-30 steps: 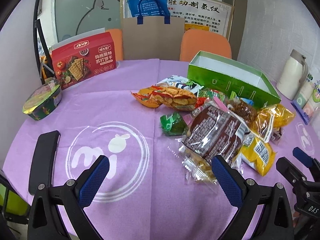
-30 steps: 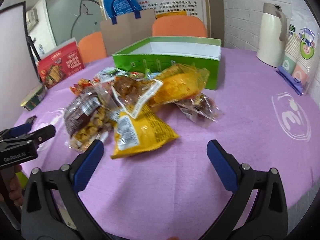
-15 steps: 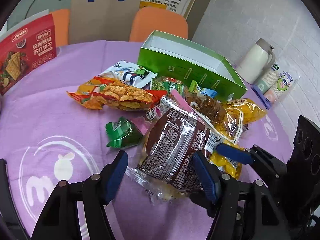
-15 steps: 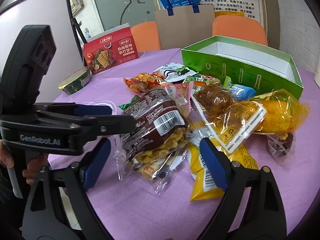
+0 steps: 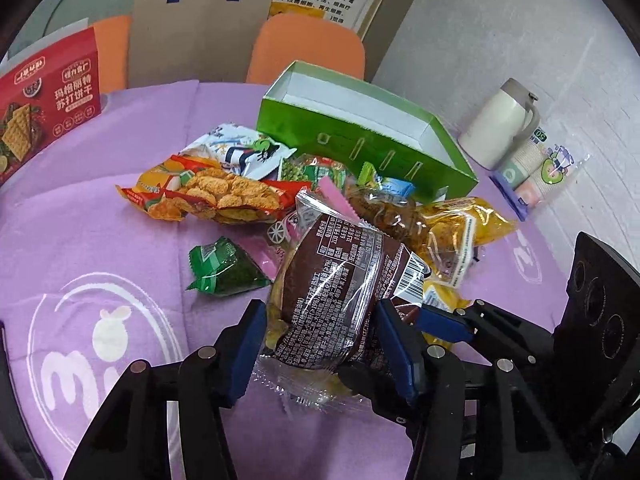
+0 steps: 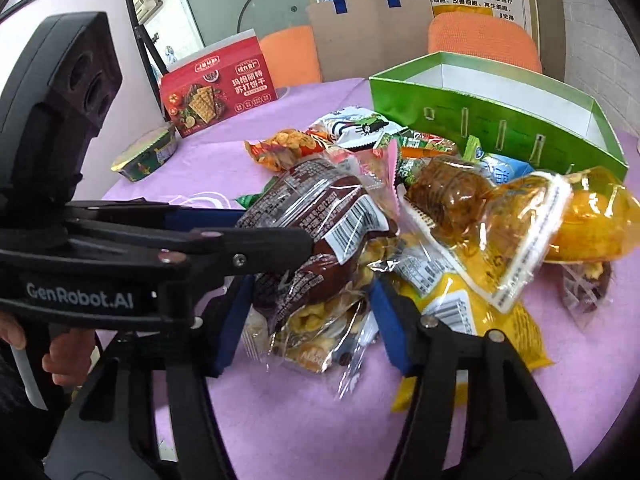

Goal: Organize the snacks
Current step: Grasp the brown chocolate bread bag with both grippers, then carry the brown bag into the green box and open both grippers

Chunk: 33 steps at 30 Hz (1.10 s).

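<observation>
Snacks are lying heaped on the purple-covered desk [image 5: 120, 208], and the brown snack packet [image 5: 340, 288] at the near edge of the heap is sitting between the blue pads of both tools. The left hand-held gripper [image 5: 320, 344] is clamping on that packet from either side. The right hand-held gripper [image 6: 308, 320] is bracketing the same packet's lower end, its pads narrowed close against the wrapper, though whether they are pressing it cannot be told. The left tool's body is crossing in front of the right camera, with part of a hand [image 6: 60, 356] showing below it.

Just beyond the packet, yellow bags [image 6: 480, 312], a clear-wrapped brown snack [image 6: 452, 196] and an orange cracker bag [image 5: 212, 196] are crowding together, leaving little free cloth on the far side. A green triangular pack [image 5: 224, 268] is lying just left of the packet. Open cloth is spreading to the left, over the printed white logo [image 5: 92, 344].

A green open box [image 5: 360, 140] is standing behind the heap. A red cracker box [image 6: 220, 88] is standing at the far left, and a white jug [image 5: 500, 128] at the far right near the brick wall [image 5: 500, 32].
</observation>
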{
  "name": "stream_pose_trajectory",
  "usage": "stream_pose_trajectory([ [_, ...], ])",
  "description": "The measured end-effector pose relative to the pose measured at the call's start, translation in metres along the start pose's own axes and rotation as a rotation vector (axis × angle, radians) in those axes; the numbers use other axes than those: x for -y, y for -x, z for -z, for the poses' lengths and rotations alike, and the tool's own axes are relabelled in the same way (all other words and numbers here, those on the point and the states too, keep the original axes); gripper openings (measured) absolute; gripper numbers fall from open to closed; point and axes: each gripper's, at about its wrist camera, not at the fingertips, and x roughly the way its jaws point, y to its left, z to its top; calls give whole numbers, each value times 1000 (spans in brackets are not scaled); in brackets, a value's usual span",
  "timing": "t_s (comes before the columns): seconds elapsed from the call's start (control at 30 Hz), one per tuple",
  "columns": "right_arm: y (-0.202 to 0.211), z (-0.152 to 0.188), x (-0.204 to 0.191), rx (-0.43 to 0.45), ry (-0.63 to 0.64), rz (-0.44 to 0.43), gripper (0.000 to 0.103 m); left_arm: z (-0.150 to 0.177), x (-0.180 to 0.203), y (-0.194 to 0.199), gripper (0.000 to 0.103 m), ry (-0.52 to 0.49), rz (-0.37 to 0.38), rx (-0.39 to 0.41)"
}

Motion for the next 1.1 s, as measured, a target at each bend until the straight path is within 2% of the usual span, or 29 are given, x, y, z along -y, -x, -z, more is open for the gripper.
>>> stream_pose_trajectory([
  [0.1,24,-5,-4,64,22,5,60,-8,19,22,57,-44,-4,56],
  [0.2,46,-19,2,135,40,19,60,-32,37,34,56,-78,17,109],
  [0.37,69,-52,37,222,22,79,60,-85,65,18,56,-114,65,153],
  [0.67,53,-99,125,219,-121,143,59,-169,92,-69,56,-94,96,85],
  [0.9,25,-112,174,173,-218,129,59,-191,93,-125,55,-60,73,9],
  [0.93,19,-112,179,160,-223,141,59,-192,91,-131,55,-58,48,1],
  [0.97,15,-113,181,145,-227,153,61,-192,91,-135,60,-60,30,-5],
  [1.0,11,-114,183,131,-231,167,63,-190,89,-138,74,-59,28,-18],
  [1.03,8,-113,184,116,-234,184,72,-188,86,-139,82,-50,28,-27],
  [1.07,9,-113,185,117,-228,201,75,-186,84,-139,91,-37,22,-22],
  [1.1,10,-111,182,124,-208,223,80,-183,81,-137,92,-23,18,-4],
])
